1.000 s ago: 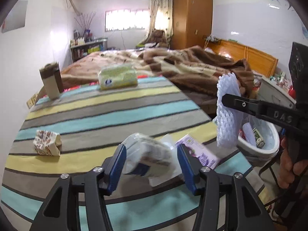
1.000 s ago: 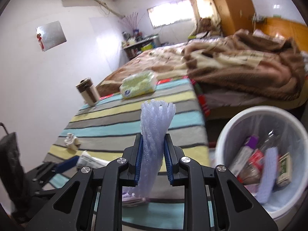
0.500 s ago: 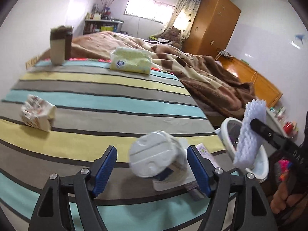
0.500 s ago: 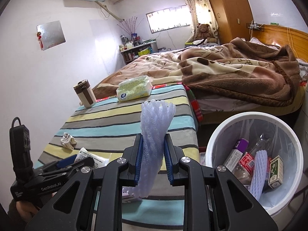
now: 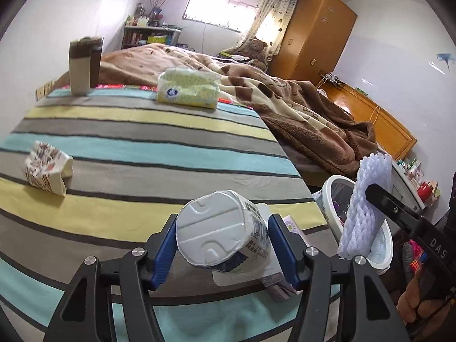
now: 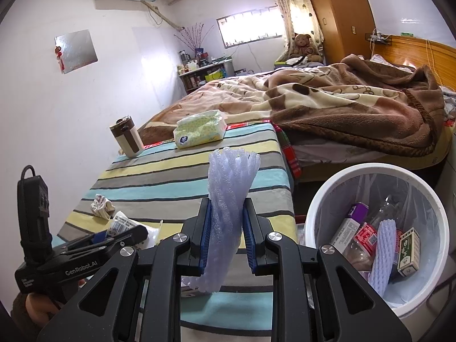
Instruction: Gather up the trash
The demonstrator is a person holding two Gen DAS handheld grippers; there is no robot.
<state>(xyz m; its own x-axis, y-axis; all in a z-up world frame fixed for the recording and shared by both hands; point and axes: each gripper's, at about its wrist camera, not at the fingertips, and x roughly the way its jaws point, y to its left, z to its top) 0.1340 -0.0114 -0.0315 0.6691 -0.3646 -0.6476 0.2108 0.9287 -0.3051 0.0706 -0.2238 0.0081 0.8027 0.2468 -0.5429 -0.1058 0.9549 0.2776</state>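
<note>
**Two claws hold trash beside a bin at a striped table**

Left wrist view: The left claw [image 5: 225,252] has its blue pads closed against the sides of a white plastic cup [image 5: 221,232], which lies on its side with its foil lid facing the camera. Under and just behind the cup lie a clear flat wrapper [image 5: 266,270] and a purple-printed packet [image 5: 293,226], both on the striped tablecloth [image 5: 142,154]. Ahead and to the left of the claw sits a crumpled patterned paper [image 5: 47,168]. Far ahead are a yellow tissue pack [image 5: 188,88] and, further left, a brown and cream tumbler [image 5: 84,65]. To the right, past the table edge, the right claw [image 5: 370,196] grips a white foam net sleeve [image 5: 363,208] in front of the white trash bin [image 5: 383,245].

Right wrist view: The right claw [image 6: 226,236] is narrowed on the foam net sleeve [image 6: 228,213], which stands upright between the blue pads and flares open above them. To the right and below stands the trash bin [image 6: 322,196], lined with a clear bag and holding a second foam sleeve [image 6: 383,248], a clear bottle [image 6: 367,233], a purple-topped box [image 6: 349,225] and a small green and white box [image 6: 409,252]. To the left, the left claw [image 6: 119,232] reaches over the table corner with the cup [image 6: 121,223] in its pads. Just beyond it lies the crumpled paper [image 6: 101,205]. The tissue pack [image 6: 199,132] and tumbler [image 6: 126,136] sit at the table's far end, next to a bed with a brown blanket [image 6: 342,111].
</note>
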